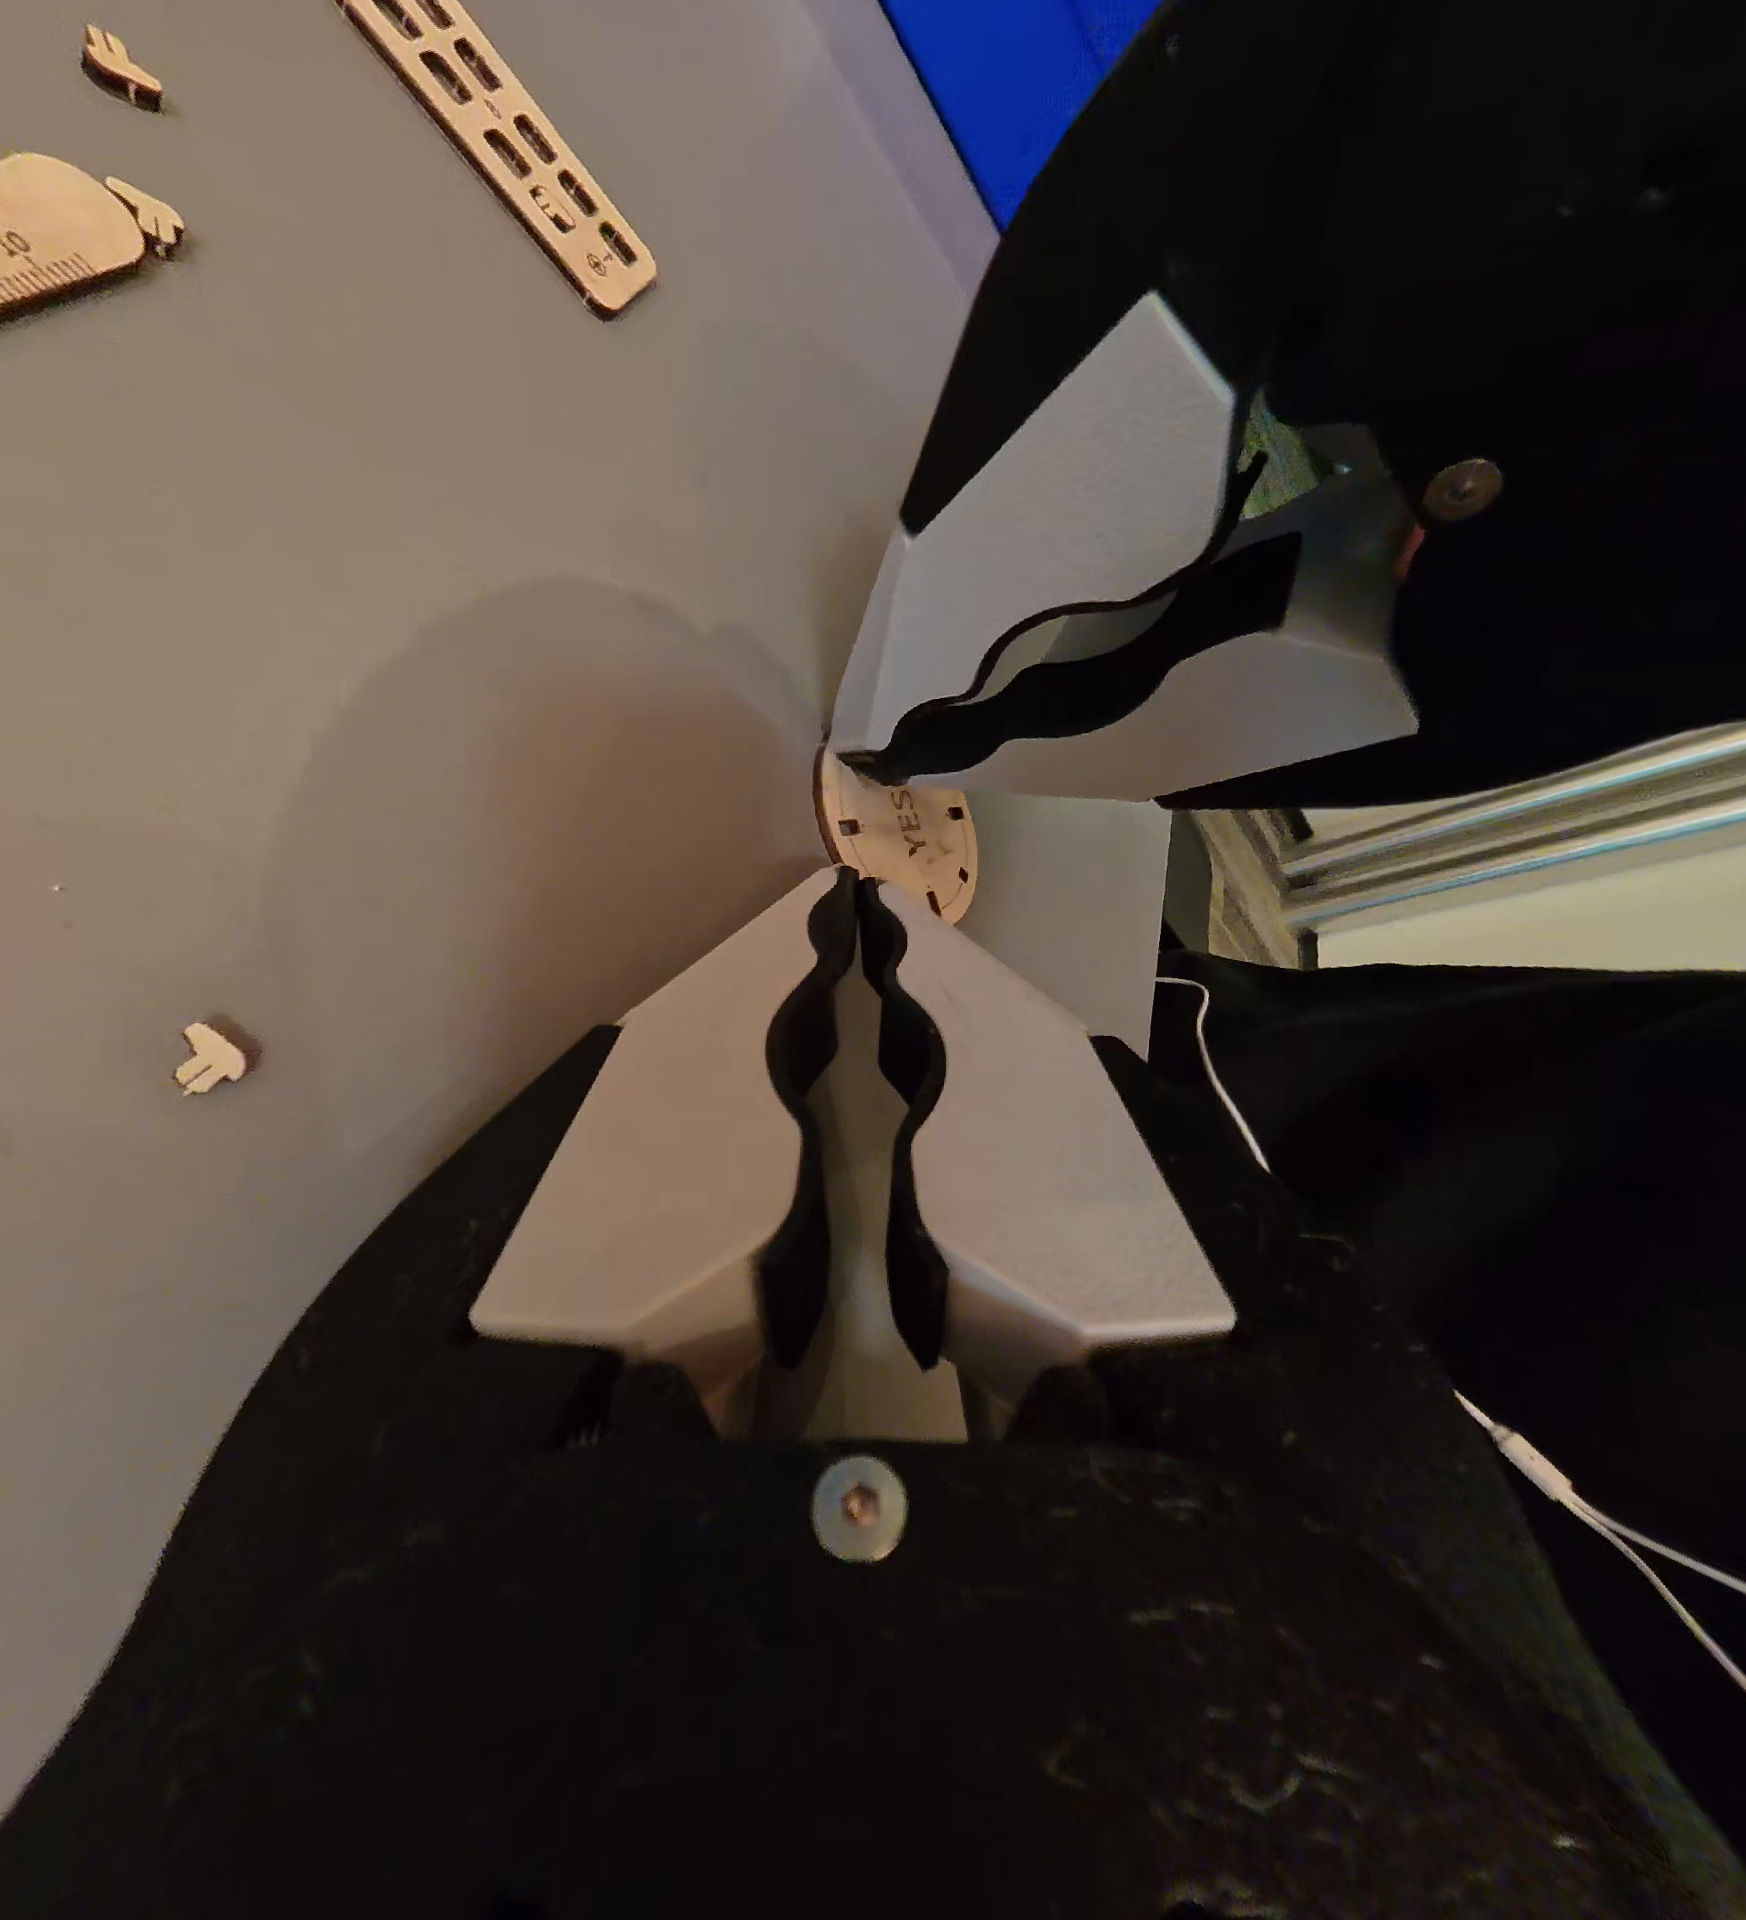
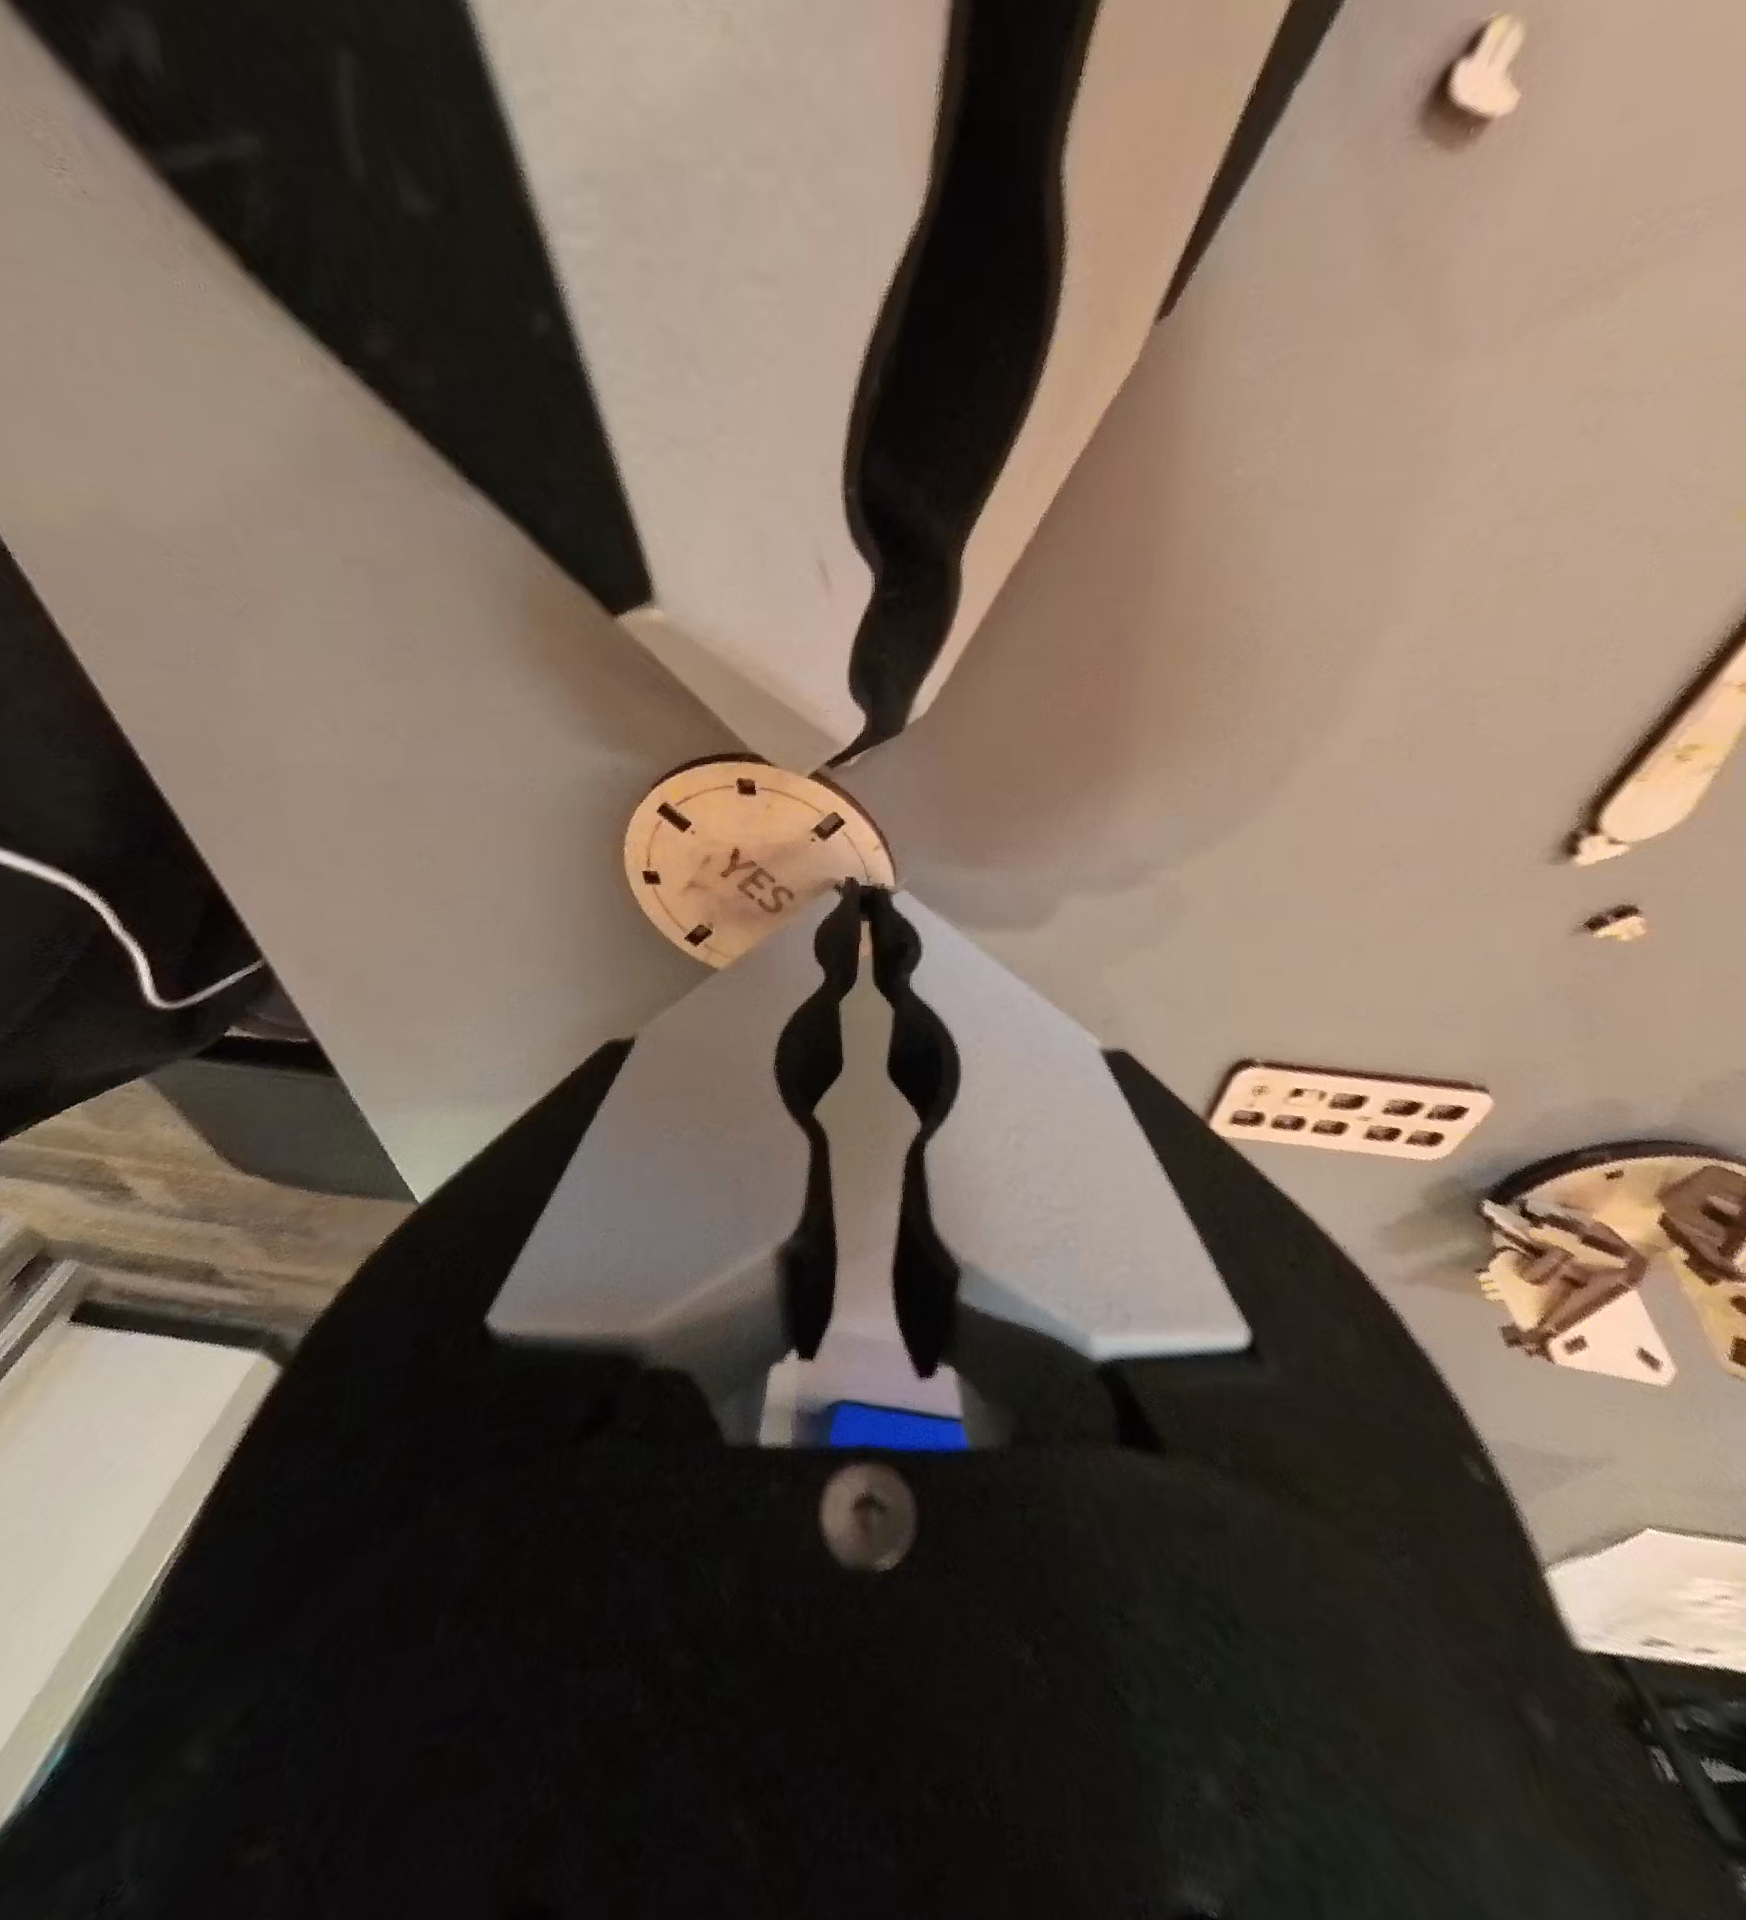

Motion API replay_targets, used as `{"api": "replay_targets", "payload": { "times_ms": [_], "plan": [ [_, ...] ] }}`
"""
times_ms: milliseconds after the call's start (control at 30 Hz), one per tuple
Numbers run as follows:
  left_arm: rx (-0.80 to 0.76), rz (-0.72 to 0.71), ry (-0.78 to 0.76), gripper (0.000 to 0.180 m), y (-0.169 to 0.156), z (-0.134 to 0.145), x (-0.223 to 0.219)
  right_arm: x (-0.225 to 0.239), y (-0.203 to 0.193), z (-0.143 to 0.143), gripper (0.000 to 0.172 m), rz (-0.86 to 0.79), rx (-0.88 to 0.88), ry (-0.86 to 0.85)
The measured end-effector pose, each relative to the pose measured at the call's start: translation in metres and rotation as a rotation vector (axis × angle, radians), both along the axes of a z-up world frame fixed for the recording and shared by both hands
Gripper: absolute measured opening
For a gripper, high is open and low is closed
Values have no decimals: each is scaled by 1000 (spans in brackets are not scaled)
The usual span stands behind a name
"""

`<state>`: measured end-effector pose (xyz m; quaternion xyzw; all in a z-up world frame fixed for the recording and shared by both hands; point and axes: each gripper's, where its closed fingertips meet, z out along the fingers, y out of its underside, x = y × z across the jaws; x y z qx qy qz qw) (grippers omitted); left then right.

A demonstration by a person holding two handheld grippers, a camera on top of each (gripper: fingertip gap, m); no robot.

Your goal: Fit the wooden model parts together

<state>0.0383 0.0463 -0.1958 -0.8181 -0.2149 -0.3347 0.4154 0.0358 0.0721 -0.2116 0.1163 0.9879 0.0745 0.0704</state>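
Surface: grey table [image 1: 433,623].
On it: round wooden disc [image 2: 734,862], slotted strip [image 1: 505,135], ruler piece [image 1: 7,249], small wooden bits [image 1: 209,1055], part-built wooden assembly [image 2: 1658,1257].

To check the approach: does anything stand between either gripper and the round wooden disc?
Nothing visible does. The shut tips of the left gripper and the right gripper both sit at the disc's rim; other wooden pieces lie apart.

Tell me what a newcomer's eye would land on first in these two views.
First, the round wooden disc with small slots at the centre, near the grey table's edge. The left gripper and right gripper meet it with closed tips at opposite rims. Farther off lie a slotted wooden strip and a half-built wooden assembly.
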Motion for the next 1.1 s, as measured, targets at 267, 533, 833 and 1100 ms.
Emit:
{"api": "replay_targets", "payload": {
  "times_ms": [267,533,833,1100],
  "plan": [
    [24,12,-9,0,0,4,-2,7,-1,2,44,-47,-127,141],
    [29,11,-13,0,0,4,-2,9,6,1,66,-204,-314,331],
    [132,58,-13,0,2,19,-11,-4,-1,0,66,-414,-603,412],
    [331,144,90,27,1,50,-27,-9,-6,3,52,-382,-750,473]
  ]
}}
